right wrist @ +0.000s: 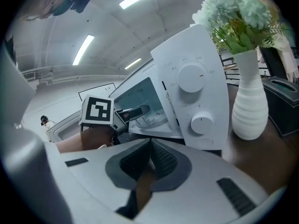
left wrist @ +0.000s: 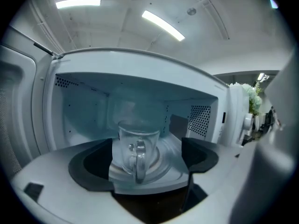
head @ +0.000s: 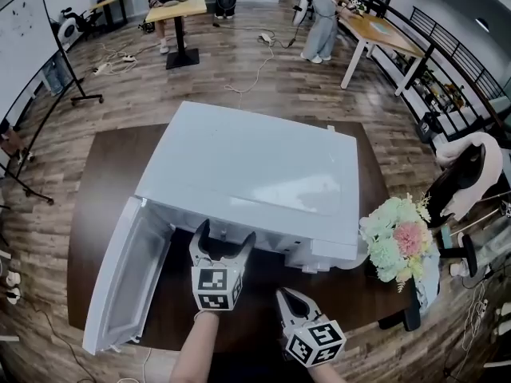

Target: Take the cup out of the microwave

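Observation:
A white microwave (head: 247, 166) stands on a dark table (head: 104, 182), its door (head: 128, 278) swung open to the left. Inside, a clear glass cup (left wrist: 136, 153) stands upright on the turntable, handle toward me. My left gripper (head: 222, 242) reaches into the opening. In the left gripper view, the left gripper (left wrist: 146, 148) is open, its dark pads (left wrist: 93, 164) standing either side of the cup and apart from it. The right gripper (head: 289, 298) hangs back over the table's front edge. Its jaws are shut on nothing in the right gripper view (right wrist: 150, 146), facing the control panel (right wrist: 196, 97).
A white ribbed vase (right wrist: 250, 111) of pale flowers (head: 395, 238) stands on the table just right of the microwave. A black chair (head: 463, 182) sits beyond the table's right side. People and tables stand far across the wooden floor; a whiteboard (head: 24, 38) is at left.

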{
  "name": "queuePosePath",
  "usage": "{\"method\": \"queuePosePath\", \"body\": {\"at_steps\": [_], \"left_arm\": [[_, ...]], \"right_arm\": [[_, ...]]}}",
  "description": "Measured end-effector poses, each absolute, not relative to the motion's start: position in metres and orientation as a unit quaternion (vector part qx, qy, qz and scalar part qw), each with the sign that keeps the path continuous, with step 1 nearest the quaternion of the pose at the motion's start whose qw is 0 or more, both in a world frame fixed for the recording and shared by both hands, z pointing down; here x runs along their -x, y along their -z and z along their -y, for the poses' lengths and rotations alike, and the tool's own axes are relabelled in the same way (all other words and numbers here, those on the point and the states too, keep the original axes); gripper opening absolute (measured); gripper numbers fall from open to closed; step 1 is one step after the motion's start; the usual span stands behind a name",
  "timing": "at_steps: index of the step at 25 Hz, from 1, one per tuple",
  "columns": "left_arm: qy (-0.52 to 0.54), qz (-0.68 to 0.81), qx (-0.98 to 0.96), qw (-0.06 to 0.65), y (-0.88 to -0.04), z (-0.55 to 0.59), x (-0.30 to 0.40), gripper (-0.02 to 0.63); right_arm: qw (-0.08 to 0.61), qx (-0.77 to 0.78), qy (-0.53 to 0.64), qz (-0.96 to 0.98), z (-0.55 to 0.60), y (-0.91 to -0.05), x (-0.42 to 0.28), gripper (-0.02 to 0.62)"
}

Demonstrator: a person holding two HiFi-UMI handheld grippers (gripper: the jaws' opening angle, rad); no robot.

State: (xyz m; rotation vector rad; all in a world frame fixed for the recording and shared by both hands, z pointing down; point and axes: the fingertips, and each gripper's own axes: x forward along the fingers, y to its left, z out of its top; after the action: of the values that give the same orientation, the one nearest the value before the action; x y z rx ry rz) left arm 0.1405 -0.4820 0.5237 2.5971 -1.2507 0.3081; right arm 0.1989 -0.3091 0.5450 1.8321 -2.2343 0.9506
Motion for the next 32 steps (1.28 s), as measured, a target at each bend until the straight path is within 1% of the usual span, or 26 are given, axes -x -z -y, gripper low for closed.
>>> {"method": "queuePosePath", "body": {"at_steps": [5,11,14,23,27,28,29,32], "left_arm": [[-0.125,0.447,-0.878,0.115,-0.533,0.502,-0.143,0.439],[-0.137,0.45,-0.876,0.109,-0.539,0.519,-0.146,0.439],[-0.14,0.446,-0.878,0.098,-0.538,0.527,-0.154,0.439],[-0.135,0.441,-0.882,0.095,-0.542,0.544,-0.17,0.437],[-0.142,0.459,-0.873,0.083,-0.545,0.548,-0.168,0.437],[-0.142,0.465,-0.87,0.08,-0.545,0.549,-0.166,0.431],[-0.143,0.468,-0.869,0.077,-0.545,0.55,-0.165,0.404],[-0.143,0.469,-0.868,0.074,-0.545,0.551,-0.164,0.399]], "right_arm": [[0.041,-0.6,-0.328,0.729,0.315,-0.551,-0.201,-0.005],[0.047,-0.589,-0.337,0.733,0.323,-0.556,-0.197,-0.005],[0.046,-0.589,-0.341,0.731,0.329,-0.559,-0.201,-0.005],[0.048,-0.593,-0.351,0.723,0.34,-0.566,-0.211,-0.005],[0.047,-0.592,-0.355,0.722,0.344,-0.568,-0.213,-0.005],[0.048,-0.592,-0.356,0.721,0.345,-0.569,-0.214,-0.005],[0.049,-0.592,-0.357,0.721,0.345,-0.57,-0.214,-0.005],[0.051,-0.591,-0.358,0.721,0.346,-0.572,-0.213,-0.005]]}}
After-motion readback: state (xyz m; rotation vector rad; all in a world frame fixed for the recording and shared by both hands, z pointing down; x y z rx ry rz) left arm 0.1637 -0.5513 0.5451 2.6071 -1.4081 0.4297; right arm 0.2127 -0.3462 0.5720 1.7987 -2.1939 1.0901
